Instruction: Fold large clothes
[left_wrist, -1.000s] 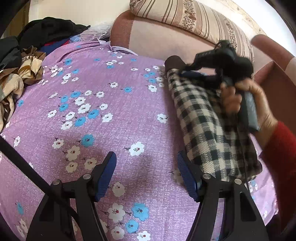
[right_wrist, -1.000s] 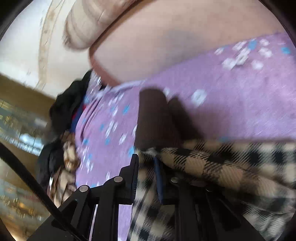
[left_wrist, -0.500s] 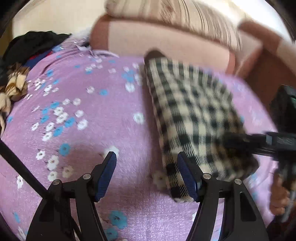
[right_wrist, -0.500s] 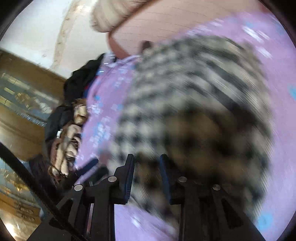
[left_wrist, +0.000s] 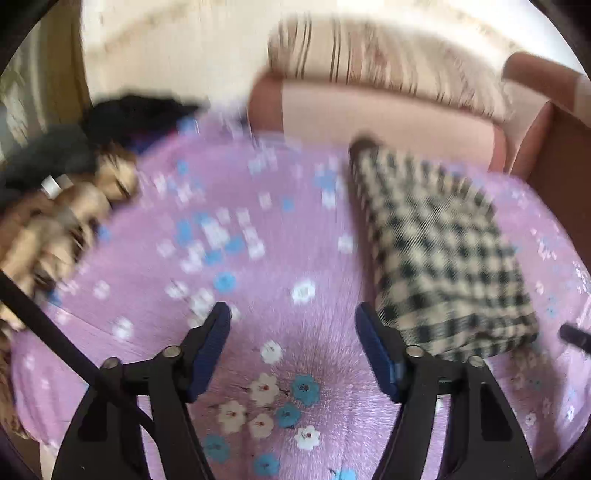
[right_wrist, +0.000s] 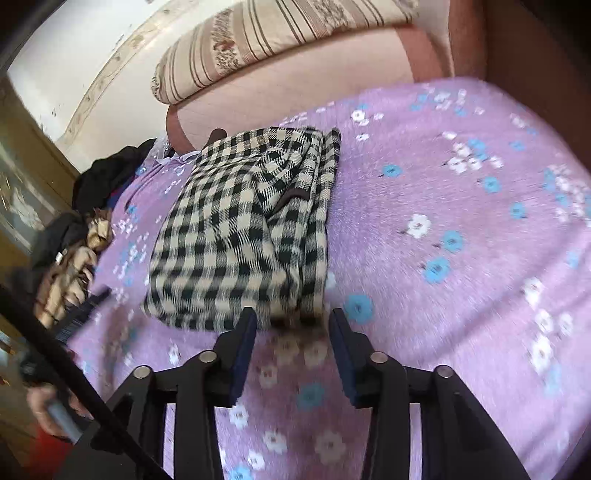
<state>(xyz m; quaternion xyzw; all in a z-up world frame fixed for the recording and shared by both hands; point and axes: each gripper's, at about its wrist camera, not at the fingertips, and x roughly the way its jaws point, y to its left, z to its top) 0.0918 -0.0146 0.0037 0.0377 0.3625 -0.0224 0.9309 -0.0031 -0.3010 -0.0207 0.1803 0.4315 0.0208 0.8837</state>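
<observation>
A black-and-cream checked garment (left_wrist: 439, 251) lies folded into a thick rectangle on the purple flowered bedspread (left_wrist: 280, 266). It also shows in the right wrist view (right_wrist: 243, 229), with a dark collar edge at its far end. My left gripper (left_wrist: 293, 332) is open and empty, hovering over the bedspread just left of the garment's near corner. My right gripper (right_wrist: 291, 330) is open and empty, just short of the garment's near edge.
A pile of dark and tan clothes (left_wrist: 62, 199) lies at the bed's left side, also in the right wrist view (right_wrist: 70, 258). A pink headboard (left_wrist: 388, 122) with a striped pillow (left_wrist: 384, 62) stands behind. A brown wooden side (left_wrist: 554, 166) is at the right.
My right gripper let go of the checked garment, opened, and pulled back from it. The garment now lies flat and folded. My left gripper drew back and lifted slightly.
</observation>
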